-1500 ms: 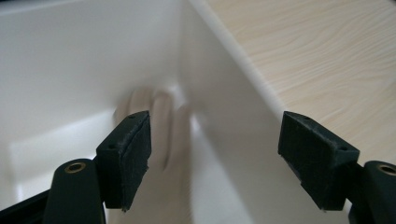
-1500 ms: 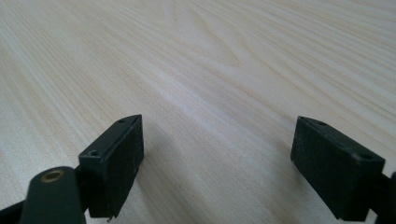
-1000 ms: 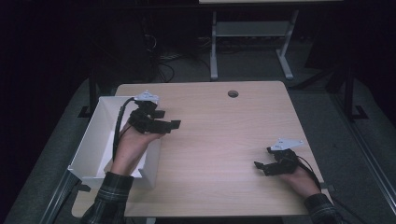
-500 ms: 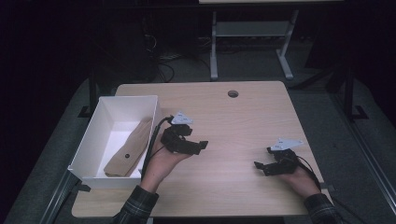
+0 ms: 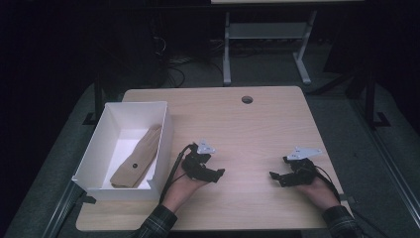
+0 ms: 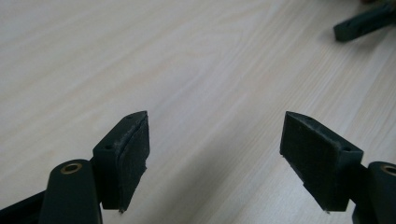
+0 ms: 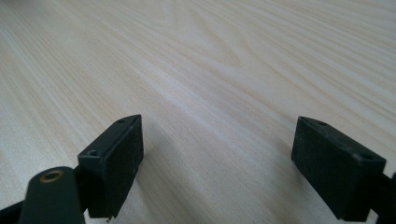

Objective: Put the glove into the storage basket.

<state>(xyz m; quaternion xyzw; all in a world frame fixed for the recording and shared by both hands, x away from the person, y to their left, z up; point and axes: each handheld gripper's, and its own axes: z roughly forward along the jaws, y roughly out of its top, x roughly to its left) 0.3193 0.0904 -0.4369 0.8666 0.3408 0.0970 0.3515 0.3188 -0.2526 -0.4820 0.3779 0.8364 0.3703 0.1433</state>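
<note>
A tan sock-like cloth [image 5: 136, 162] lies inside the white box [image 5: 163, 148] at the table's left side. My left gripper [image 5: 217, 173] rests on the table just right of the box, open, nothing between its jaws; in the left gripper view the left gripper [image 6: 215, 140] frames bare wood. My right gripper [image 5: 277, 178] rests near the front right of the table, open and empty; the right gripper view shows the right gripper [image 7: 217, 158] over bare wood. One black jaw of the right gripper [image 6: 366, 21] shows at the top right of the left gripper view.
The light wooden table [image 5: 257, 129] has a round cable hole [image 5: 246, 99] near its far edge. Behind the table stand a grey metal frame [image 5: 265, 34] and loose cables [image 5: 171, 59] on a dark floor.
My left gripper has left the box and moved right and toward the front edge, settling on the table. The cloth now lies uncovered in the box. The right gripper has stayed put.
</note>
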